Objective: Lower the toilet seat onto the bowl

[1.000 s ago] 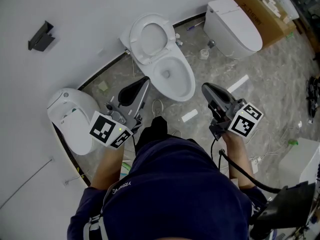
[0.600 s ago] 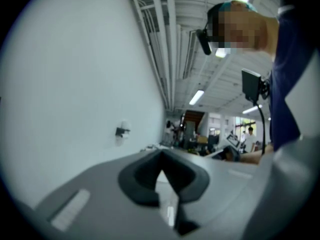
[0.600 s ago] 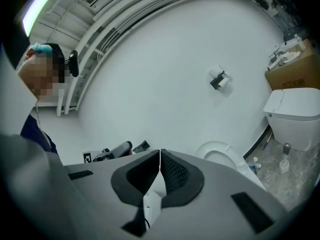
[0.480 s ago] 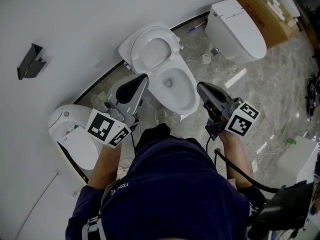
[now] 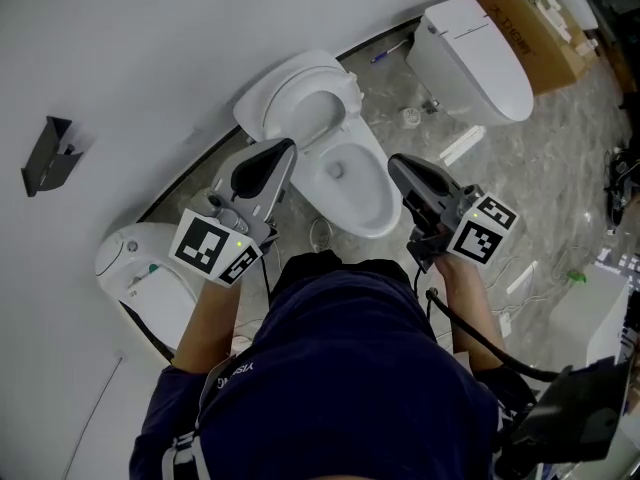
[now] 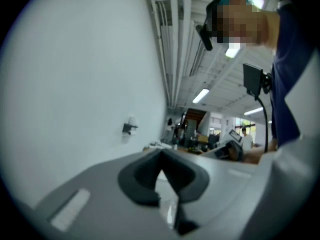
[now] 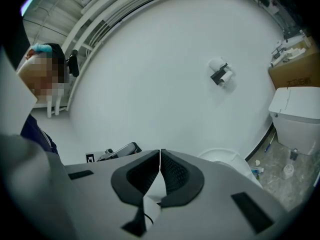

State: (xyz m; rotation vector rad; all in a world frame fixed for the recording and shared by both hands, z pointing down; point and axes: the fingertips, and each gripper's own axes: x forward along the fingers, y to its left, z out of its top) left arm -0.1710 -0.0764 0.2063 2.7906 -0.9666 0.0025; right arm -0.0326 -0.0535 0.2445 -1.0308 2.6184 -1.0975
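White raised toilet seat is partly hidden behind the closed, empty left hand-held gripper; right hand-held gripper likewise.

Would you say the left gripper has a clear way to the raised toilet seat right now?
Probably yes: the left gripper, jaws shut, points toward the raised toilet seat from close by, and nothing visible stands between them.

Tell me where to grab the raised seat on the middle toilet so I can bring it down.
Grip the toilet seat by its free rim, the end farthest from the bowl, pinching the ring's edge from the side. It stands raised against the wall, so its back is likely out of reach. The left gripper and right gripper are both shut; one must open first.
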